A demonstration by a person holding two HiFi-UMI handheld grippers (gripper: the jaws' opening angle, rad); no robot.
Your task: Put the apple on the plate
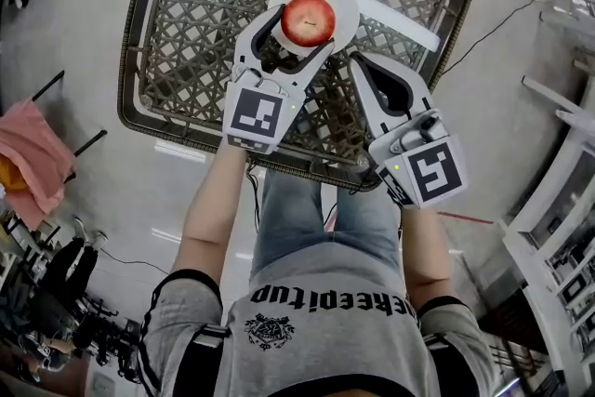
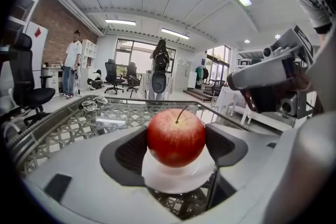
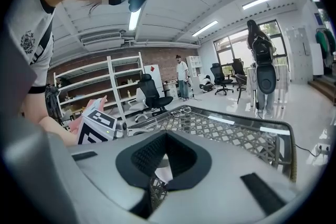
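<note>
Left gripper (image 1: 304, 26) is clamped on the red apple with a stem (image 2: 176, 136), one pad on each side. It holds the apple stem-up, centred over the round white plate (image 1: 344, 0), either resting on it or just above; I can't tell which. The plate sits on the glass-topped wicker lattice table (image 1: 186, 33). Right gripper (image 1: 361, 65) is closed with nothing in it, parked just beside the plate, probably to stay clear. Judgement: the apple is about placed, and release is what's left.
</note>
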